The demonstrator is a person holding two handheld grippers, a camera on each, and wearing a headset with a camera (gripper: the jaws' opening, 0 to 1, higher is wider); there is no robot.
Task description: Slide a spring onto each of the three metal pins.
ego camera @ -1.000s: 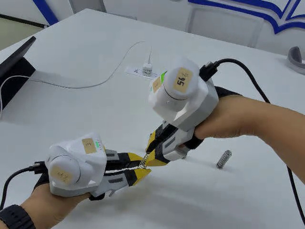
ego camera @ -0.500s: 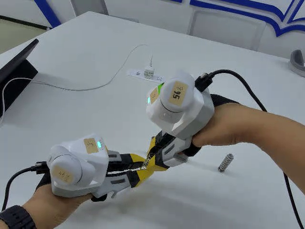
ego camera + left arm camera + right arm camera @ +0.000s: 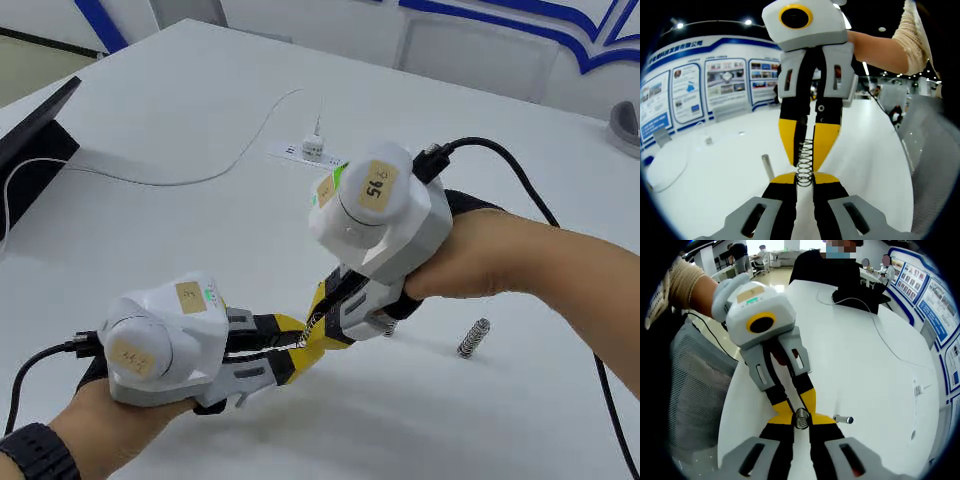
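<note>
right hand-held gripper (image 3: 322,326) still clamps spring (image 3: 805,159), tips meeting shut left hand-held gripper (image 3: 297,352).

The left gripper (image 3: 804,179) rises from below, its yellow-tipped jaws closed on the lower end of a spring (image 3: 805,150). The spring runs straight ahead into the jaws of the right gripper (image 3: 807,164), which reaches in from above. Left of the jaws, a metal pin (image 3: 766,165) stands upright on the white worktop (image 3: 715,195).
</note>
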